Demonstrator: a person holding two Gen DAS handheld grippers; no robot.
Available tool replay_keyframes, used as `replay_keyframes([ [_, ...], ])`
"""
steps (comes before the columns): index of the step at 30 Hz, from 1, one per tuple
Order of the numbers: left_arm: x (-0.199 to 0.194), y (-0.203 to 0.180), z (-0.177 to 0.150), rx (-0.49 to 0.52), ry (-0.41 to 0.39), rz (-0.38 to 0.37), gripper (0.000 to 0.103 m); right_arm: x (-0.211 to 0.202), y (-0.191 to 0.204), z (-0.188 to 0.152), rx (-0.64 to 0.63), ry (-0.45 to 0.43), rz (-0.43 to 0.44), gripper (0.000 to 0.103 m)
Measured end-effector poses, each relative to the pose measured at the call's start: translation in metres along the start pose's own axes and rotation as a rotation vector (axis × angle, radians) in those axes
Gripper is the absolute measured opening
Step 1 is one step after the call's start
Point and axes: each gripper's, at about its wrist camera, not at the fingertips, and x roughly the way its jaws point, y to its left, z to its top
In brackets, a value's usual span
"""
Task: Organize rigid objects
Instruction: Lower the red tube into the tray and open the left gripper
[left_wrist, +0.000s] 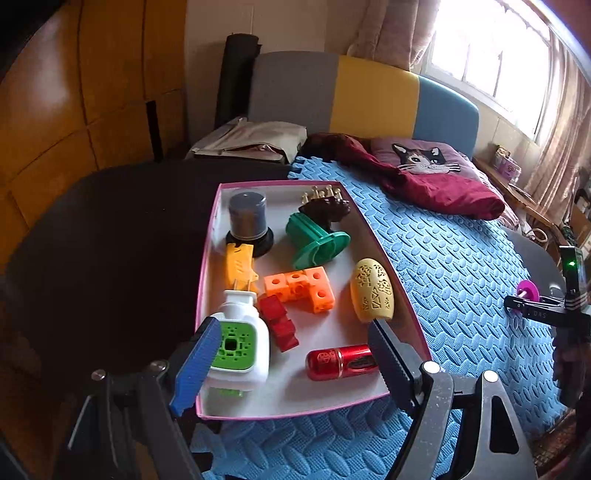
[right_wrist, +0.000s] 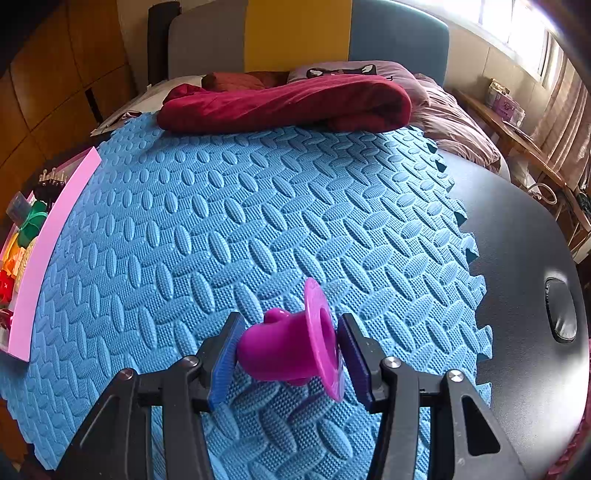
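Left tool first: its blue-padded fingers stand spread wide with nothing pinched between them, poised over the near end of the pink-rimmed tray. Against its left finger, seen from the wrist camera, sits the white bottle with the green grille; just beyond the gap lie the red blocks, and the red metallic capsule lies close by the right finger. Further out ahead of the tool: yellow clip, orange cube chain, grey canister, green spool, brown piece and the perforated yellow shell. So the tray looks well stocked already.

Over to the right tool, and this one is busy: its pads are pinching the magenta flanged piece, one pad on the rounded body, the other on the face of the wide flange. The piece hangs between the fingers just above the blue foam mat that covers the bench; whether it touches the mat I cannot tell. The tray is well off to this tool's left.

How will it handle? It looks like hard moulded plastic, light, stiff and rather smooth. The thin flange rim looks like the weak spot, and pressing on it could let the piece pivot or slip. A firmer hold would be across the stubby body behind the flange. For now the piece sits tilted, so I'd judge a gentle, steady carry towards the tray is wanted.
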Motion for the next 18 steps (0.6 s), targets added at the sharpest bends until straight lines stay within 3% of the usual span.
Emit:
replay_keyframes([
  [18, -0.008, 0.034, -0.007, -0.084, -0.004, 0.030, 0.083, -0.003, 0.027, 0.001, -0.014, 0.027, 0.029, 0.051],
])
